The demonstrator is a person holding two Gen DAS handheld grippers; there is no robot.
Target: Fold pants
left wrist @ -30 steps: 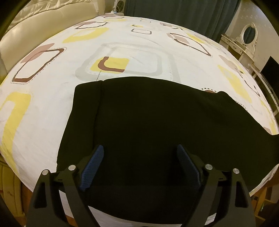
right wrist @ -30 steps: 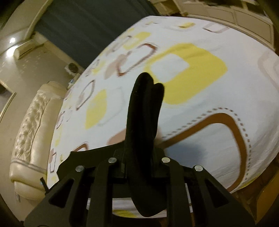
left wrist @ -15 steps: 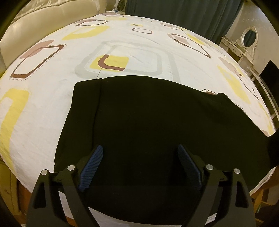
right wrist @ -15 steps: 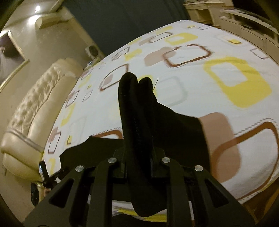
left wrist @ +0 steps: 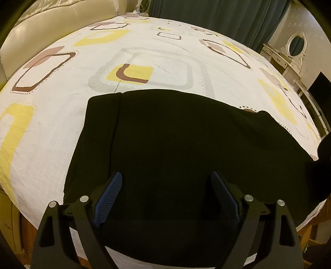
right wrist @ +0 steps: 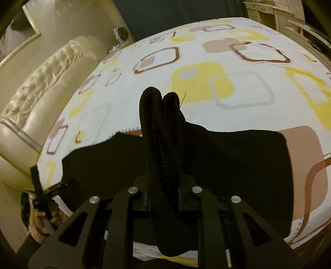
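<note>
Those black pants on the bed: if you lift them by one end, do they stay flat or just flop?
Probably flop: the end of the black pants bunched in the right gripper curls into soft rolls. Likely light, since one pinch carries it. The rest lies limp and flat on the bedsheet.

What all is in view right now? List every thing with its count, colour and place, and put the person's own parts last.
pants: one, black, flat on the bed, one end lifted in the right gripper
bed sheet: one, white with yellow, brown and grey squares, covering the bed
headboard: one, cream, padded, at the left of the bed
curtain: one, dark teal, behind the bed
dressing table: one, cream, with an oval mirror, far right
left gripper: one, black with blue pads, open above the pants
right gripper: one, black, shut on a fold of the pants
hand: one, lower left of the right wrist view, on the left gripper's handle
</note>
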